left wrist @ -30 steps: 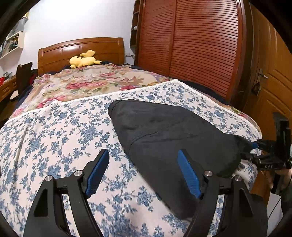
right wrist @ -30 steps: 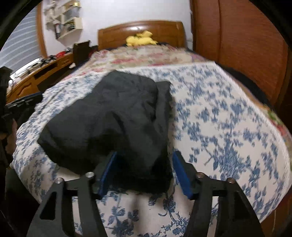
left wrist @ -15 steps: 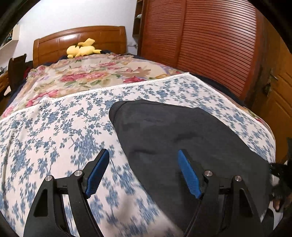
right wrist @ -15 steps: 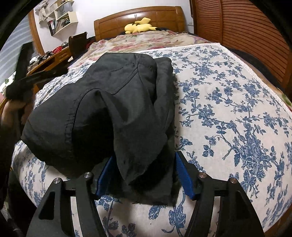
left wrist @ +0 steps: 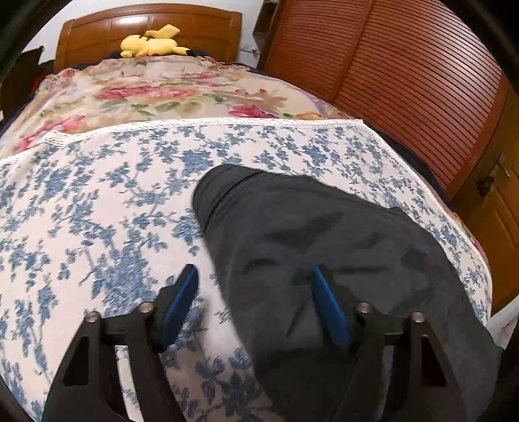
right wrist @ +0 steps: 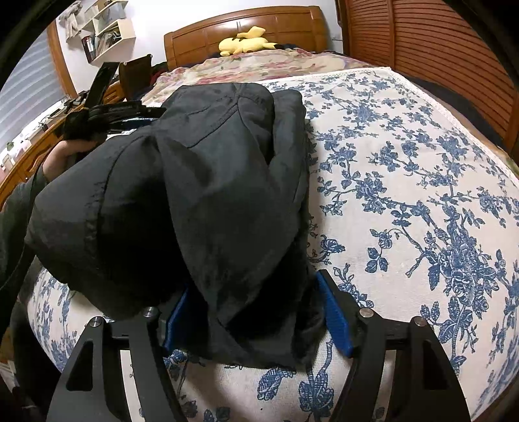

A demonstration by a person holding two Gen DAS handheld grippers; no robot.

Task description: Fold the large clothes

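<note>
A dark grey garment (left wrist: 324, 246) lies bunched on the blue-flowered bed sheet (left wrist: 97, 201). My left gripper (left wrist: 254, 302) is open, its right finger over the cloth's left edge and its left finger over the sheet. In the right wrist view the same garment (right wrist: 201, 181) is heaped up and folded over. My right gripper (right wrist: 256, 311) is open, and the cloth's near end lies between its blue pads (right wrist: 334, 311). The left gripper (right wrist: 107, 110) shows at the far left there, beside the heap.
A yellow plush toy (left wrist: 152, 42) lies at the wooden headboard (left wrist: 146, 26). A flowered quilt (left wrist: 155, 87) covers the far half of the bed. A slatted wooden wardrobe (left wrist: 405, 71) stands on the right. A desk with shelves (right wrist: 39, 130) is on the left.
My left gripper has moved forward and right over the garment's edge. My right gripper has moved in under the heaped cloth, which now rises higher between its fingers.
</note>
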